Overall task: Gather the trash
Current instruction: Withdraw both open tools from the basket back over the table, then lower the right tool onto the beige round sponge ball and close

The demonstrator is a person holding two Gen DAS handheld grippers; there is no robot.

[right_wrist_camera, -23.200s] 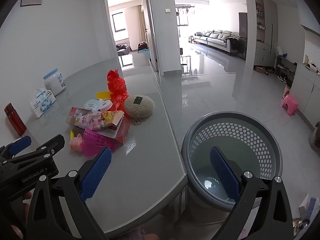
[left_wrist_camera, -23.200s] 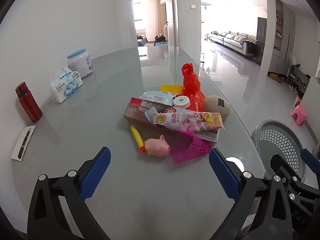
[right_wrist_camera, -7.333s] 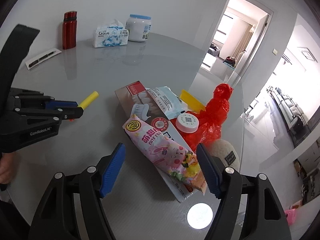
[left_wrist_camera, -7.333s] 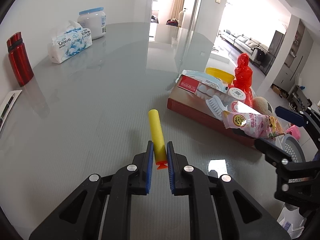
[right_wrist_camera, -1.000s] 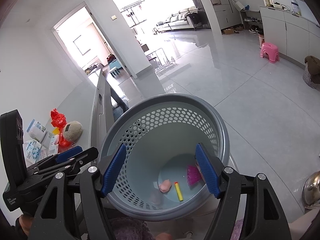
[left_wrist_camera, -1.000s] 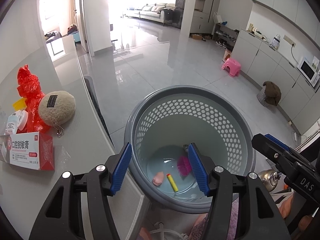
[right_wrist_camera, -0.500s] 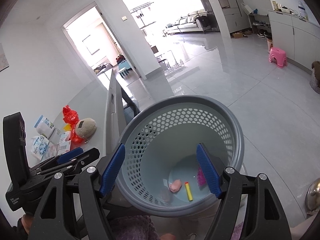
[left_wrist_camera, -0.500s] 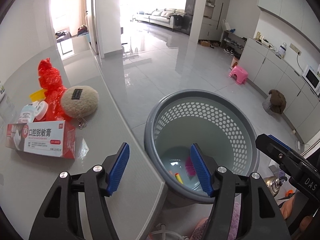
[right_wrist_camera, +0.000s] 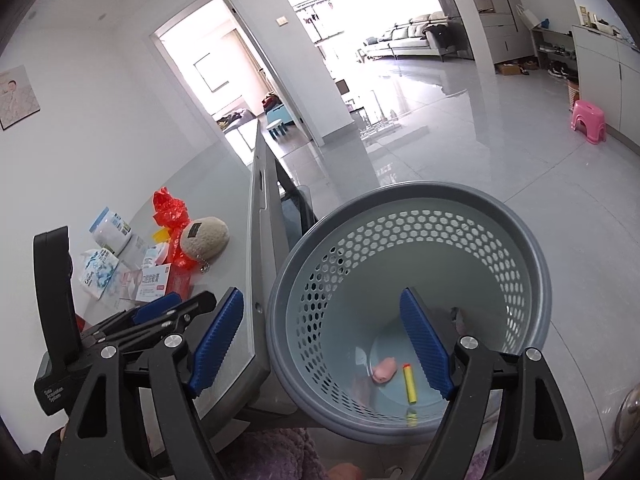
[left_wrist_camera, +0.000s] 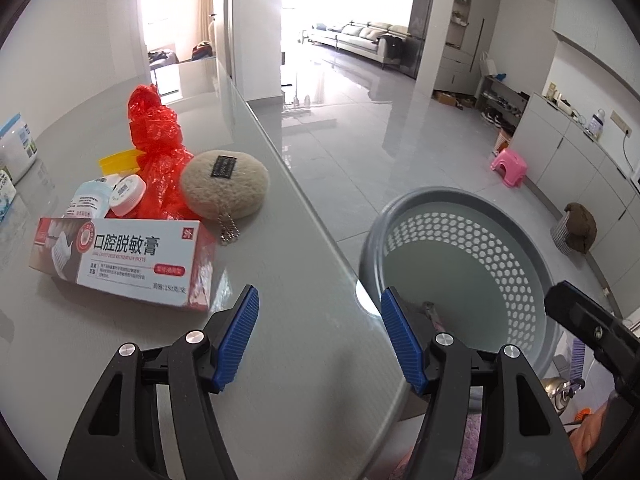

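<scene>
My left gripper (left_wrist_camera: pixel 318 320) hangs open and empty over the grey table's (left_wrist_camera: pixel 304 360) near corner. Ahead of it lie a red-and-white toothpaste box (left_wrist_camera: pixel 120 256), a red plastic bag (left_wrist_camera: pixel 156 148), a beige plush pouch (left_wrist_camera: pixel 224 184) and a white-capped jar (left_wrist_camera: pixel 128 194). My right gripper (right_wrist_camera: pixel 320 320) is over the edge of the grey perforated basket (right_wrist_camera: pixel 400 196); its jaws are opening with nothing between them. On the basket floor lie a pink pig toy (right_wrist_camera: pixel 384 370) and a yellow foam dart (right_wrist_camera: pixel 409 382).
The basket (left_wrist_camera: pixel 440 196) stands on the floor just off the table edge (right_wrist_camera: pixel 260 280). A tissue pack (right_wrist_camera: pixel 98 268) and a white canister (right_wrist_camera: pixel 110 230) stand at the table's far side. A pink stool (right_wrist_camera: pixel 588 116) is far across the glossy floor.
The left gripper has swung from above the basket to over the table corner. The right gripper shifted toward the table edge and its jaws widened.
</scene>
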